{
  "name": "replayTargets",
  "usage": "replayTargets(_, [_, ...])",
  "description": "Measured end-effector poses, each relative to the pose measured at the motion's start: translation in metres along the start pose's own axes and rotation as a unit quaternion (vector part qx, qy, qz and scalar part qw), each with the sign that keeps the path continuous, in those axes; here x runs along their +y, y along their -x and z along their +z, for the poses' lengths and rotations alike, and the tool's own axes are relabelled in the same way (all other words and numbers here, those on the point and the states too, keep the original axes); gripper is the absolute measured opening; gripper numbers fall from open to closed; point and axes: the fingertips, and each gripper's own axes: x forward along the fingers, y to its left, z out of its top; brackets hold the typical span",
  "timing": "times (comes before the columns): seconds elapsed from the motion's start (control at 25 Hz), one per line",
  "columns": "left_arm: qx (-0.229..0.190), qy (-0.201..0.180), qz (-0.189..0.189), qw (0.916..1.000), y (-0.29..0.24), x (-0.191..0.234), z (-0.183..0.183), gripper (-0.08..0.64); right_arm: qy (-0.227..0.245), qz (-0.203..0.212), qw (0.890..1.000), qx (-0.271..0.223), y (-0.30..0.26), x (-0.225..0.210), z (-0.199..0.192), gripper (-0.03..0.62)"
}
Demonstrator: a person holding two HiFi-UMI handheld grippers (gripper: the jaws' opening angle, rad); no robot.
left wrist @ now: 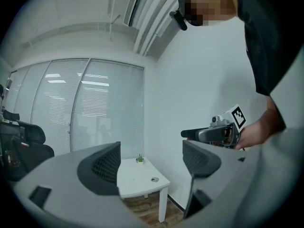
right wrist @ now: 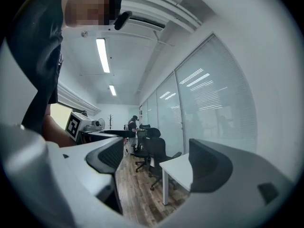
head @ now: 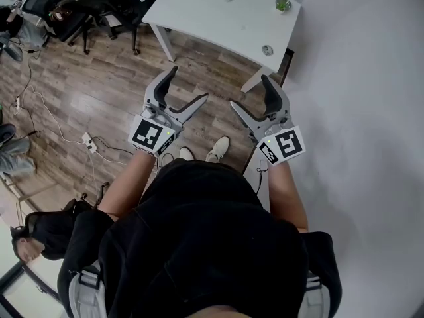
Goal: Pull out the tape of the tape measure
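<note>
- Wooden floor (head: 73, 98): fills the left of the head view. Office chairs (head: 99, 5) stand at its far edge, well clear of the working area. A white wall (head: 371, 124) closes off the right side.
- White table (head: 212, 12): stands ahead of the person, set into the corner by the wall. It is the only work surface in view, and both tools point towards it.
- Person: standing well short of the table, black top (head: 199, 244) filling the lower frame. Both forearms are held forward side by side.
- Left gripper (head: 189, 83): held level and aimed at the table. Its jaws are spread fully wide. Its own view shows only the distant table between the pads, so it holds nothing.
- Right gripper (head: 248, 90): just beside the left and matching it, with jaws equally wide. Only floor and the table edge show between them, so it is empty. In my judgement both are opened in readiness, one to steady the case and one to take the tape end.
- Potted plant (head: 283, 4): at the table's far corner, playing no part in the work.
- Small round object (head: 267, 50): lies on the table near its right-hand edge, well apart from both grippers. It is probably the tape measure, though it is too small here to confirm. No tape shows drawn out, so the task appears not yet begun.
</note>
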Motion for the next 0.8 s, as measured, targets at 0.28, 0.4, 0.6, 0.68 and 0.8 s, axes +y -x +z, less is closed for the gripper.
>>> replayTargets(0.28, [0.007,0.002,-0.006,1.0,-0.018,-0.005,0.0,0.403,-0.001,0.003,1.0,-0.001,0.001,-0.018,0.0,0.417])
replayTargets(0.4, [0.008,0.004,-0.007,0.9999,-0.029,-0.008,0.0,0.403,-0.005,0.008,1.0,-0.001,0.002,-0.028,0.0,0.416])
replayTargets(0.6, [0.006,0.005,0.001,1.0,-0.045,-0.015,0.0,0.402,-0.007,0.019,1.0,-0.003,0.007,-0.042,-0.001,0.411])
replayTargets(0.68, [0.006,0.003,0.005,1.0,-0.05,-0.018,0.002,0.402,-0.006,0.023,1.0,-0.004,0.008,-0.048,0.0,0.41])
replayTargets(0.8, [0.007,-0.002,0.008,0.9999,-0.058,-0.023,0.004,0.402,-0.006,0.029,1.0,-0.005,0.01,-0.057,-0.001,0.41])
